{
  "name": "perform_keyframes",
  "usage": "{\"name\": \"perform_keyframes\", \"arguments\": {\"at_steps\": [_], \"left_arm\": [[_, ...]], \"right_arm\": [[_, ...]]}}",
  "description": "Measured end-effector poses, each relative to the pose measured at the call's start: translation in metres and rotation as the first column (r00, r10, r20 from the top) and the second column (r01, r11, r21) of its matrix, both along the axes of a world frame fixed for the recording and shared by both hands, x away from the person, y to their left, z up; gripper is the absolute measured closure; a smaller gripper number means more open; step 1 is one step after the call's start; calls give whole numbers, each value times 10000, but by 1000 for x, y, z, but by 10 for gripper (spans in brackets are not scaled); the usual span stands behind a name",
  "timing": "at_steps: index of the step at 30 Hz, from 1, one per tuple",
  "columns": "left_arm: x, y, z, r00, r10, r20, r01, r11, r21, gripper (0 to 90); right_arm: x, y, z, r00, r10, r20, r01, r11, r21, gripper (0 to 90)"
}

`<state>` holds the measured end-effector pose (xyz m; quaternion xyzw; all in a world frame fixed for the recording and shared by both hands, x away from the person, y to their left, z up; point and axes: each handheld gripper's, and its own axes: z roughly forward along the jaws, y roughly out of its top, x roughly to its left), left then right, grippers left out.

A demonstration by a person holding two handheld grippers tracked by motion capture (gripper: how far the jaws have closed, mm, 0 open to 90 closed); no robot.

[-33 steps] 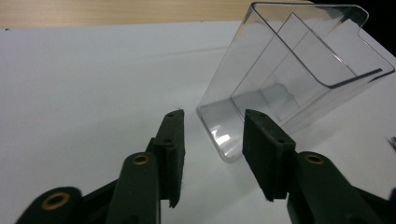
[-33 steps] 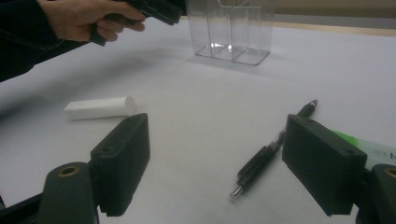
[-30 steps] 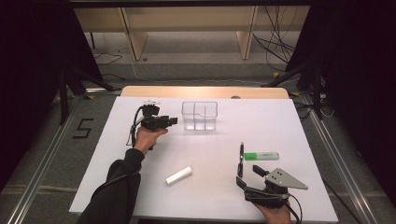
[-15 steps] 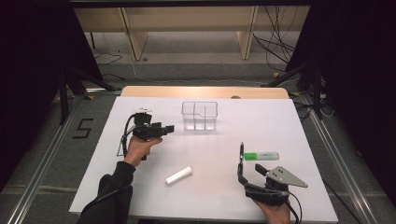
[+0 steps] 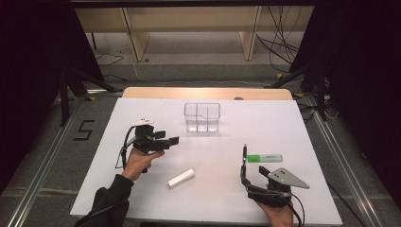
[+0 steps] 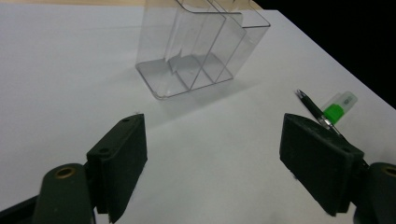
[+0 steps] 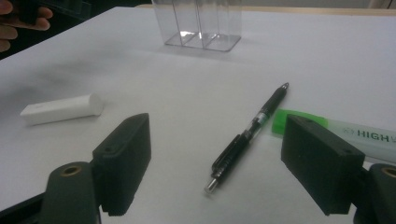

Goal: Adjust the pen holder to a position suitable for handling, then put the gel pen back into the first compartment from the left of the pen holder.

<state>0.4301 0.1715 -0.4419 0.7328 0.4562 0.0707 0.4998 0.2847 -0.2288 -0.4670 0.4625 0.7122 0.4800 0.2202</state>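
A clear, empty plastic organiser (image 5: 202, 117) with compartments stands at the middle back of the white table (image 5: 283, 123). My left gripper (image 5: 168, 138) is held open above the table, left of and nearer than the organiser (image 6: 201, 46), nothing between its jaws (image 6: 215, 158). A black pen (image 5: 244, 153) and a green highlighter (image 5: 265, 158) lie at the right front. My right gripper (image 5: 253, 171) is open just behind them; the pen (image 7: 250, 130) lies between its jaws (image 7: 215, 163), untouched, and the highlighter (image 7: 355, 135) lies by the right jaw.
A white cylindrical stick (image 5: 181, 177) lies between the two grippers near the front, also at the left of the right gripper view (image 7: 60, 109). The pen (image 6: 313, 107) and highlighter (image 6: 338, 107) lie beyond my left gripper's right jaw. A wooden board (image 5: 208, 93) borders the table's far edge.
My left gripper has drawn back from the organiser toward the table's front, still open. The right gripper has barely moved.
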Motion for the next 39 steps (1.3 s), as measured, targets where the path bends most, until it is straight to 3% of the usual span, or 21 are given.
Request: {"name": "perform_keyframes", "arguments": {"at_steps": [5, 11, 26, 32, 35, 39], "left_arm": [[-14, 1, -1, 9993, -178, 331, 177, 9998, 47, 217], [-28, 3, -6, 9982, -386, 463, 401, 9986, -330, 207], [-58, 4, -9, 9908, -812, 1081, 808, 9967, 81, 196], [-68, 4, -11, 9872, -894, 1323, 876, 9960, 191, 195], [-72, 3, -10, 9840, -992, 1482, 934, 9946, 456, 195], [-76, 3, -12, 9812, -1107, 1579, 1040, 9933, 502, 195]], "right_arm": [[0, 2, 0, 10000, -72, -52, 71, 10000, -35, 250], [4, 6, -1, 9999, -48, -158, 46, 9999, -101, 249], [17, 9, -8, 9945, -548, -898, 522, 9981, -317, 252], [19, 8, -6, 9938, -672, -882, 636, 9970, -434, 250], [21, 7, -6, 9919, -774, -1004, 734, 9964, -433, 249], [26, 9, -9, 9891, -792, -1238, 742, 9963, -443, 261]]}}
